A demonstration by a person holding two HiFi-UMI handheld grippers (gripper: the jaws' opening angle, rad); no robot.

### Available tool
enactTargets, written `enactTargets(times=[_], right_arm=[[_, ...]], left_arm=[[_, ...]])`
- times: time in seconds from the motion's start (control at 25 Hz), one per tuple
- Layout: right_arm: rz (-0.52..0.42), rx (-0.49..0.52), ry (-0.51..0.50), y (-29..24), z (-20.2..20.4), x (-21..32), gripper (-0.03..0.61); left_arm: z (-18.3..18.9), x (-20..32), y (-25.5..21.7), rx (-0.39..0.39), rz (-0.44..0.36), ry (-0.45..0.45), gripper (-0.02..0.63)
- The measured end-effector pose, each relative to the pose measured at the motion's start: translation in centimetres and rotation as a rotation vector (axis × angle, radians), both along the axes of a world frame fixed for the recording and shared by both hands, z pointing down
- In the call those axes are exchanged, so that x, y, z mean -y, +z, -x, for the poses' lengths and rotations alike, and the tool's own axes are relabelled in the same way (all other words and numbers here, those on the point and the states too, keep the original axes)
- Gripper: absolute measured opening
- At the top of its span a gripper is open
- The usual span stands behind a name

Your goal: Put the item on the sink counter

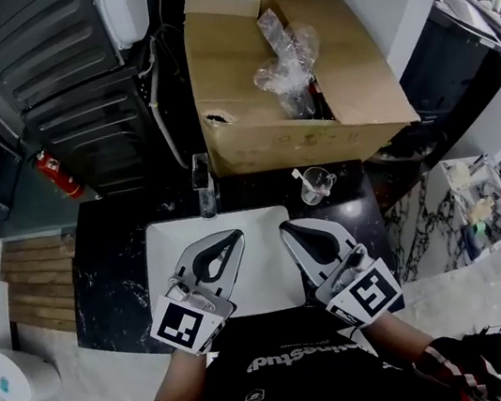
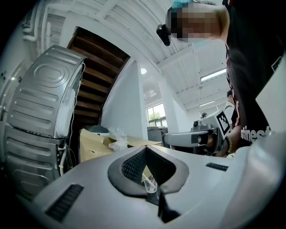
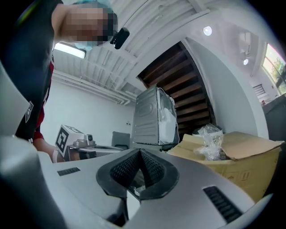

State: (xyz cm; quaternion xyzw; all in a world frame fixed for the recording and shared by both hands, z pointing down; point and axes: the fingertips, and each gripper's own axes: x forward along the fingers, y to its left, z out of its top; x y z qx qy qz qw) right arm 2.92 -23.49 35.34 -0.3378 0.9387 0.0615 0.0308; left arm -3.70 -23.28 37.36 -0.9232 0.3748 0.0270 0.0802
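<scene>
Left tool (image 1: 234, 237) and right tool (image 1: 286, 229), jaws together and empty, held over white sink (image 1: 261, 277) in black marble bench (image 1: 114, 294); clear cup (image 1: 316, 184) ahead-right, cardboard box (image 1: 245, 110) beyond.

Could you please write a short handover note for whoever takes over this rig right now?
Left gripper: shut, empty, held over the sink.
Right gripper: shut, empty, beside the left one.
Clear cup: upright on the black counter, to the right of the faucet in the head view and in front of the cardboard box.
Done: the cup appears to be placed on the counter.
Left: probably nothing. I cannot tell whether more items wait in the box.
</scene>
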Motion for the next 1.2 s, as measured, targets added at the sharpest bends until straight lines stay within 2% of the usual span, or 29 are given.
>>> enactTargets(times=[0.12,0.28,0.44,0.56,0.72,0.88,1.0,1.08,1.2], right_arm=[[0.023,0.002,0.019,0.4,-0.3,0.3,0.037],[0.049,-0.003,0.035,1.0,-0.6,0.6,0.037],[0.069,-0.022,0.046,1.7,-0.9,0.7,0.037],[0.059,-0.02,0.041,1.8,-0.9,0.7,0.035],[0.066,-0.019,0.036,2.0,-0.9,0.7,0.035],[0.086,-0.016,0.031,2.2,-1.0,0.8,0.035],[0.071,-0.006,0.026,2.0,-1.0,0.7,0.035],[0.076,-0.004,0.026,2.1,-1.0,0.7,0.035],[0.078,0.0,0.029,2.1,-1.0,0.7,0.037]], left_arm=[[-0.9,-0.4,0.1,-0.001,0.055,0.013,0.014],[-0.7,-0.1,0.4,-0.007,-0.009,0.017,0.014],[-1.3,0.0,0.5,-0.01,0.038,0.024,0.014],[-1.7,0.0,0.4,-0.019,-0.004,0.045,0.014],[-2.2,-0.2,0.9,-0.01,0.082,0.045,0.014],[-2.0,0.0,0.8,-0.007,0.01,0.044,0.014],[-2.4,-0.3,0.7,-0.01,0.06,0.051,0.014],[-2.5,-0.4,0.3,-0.023,0.055,0.06,0.014],[-2.6,-0.5,0.9,-0.005,0.102,0.053,0.014]])
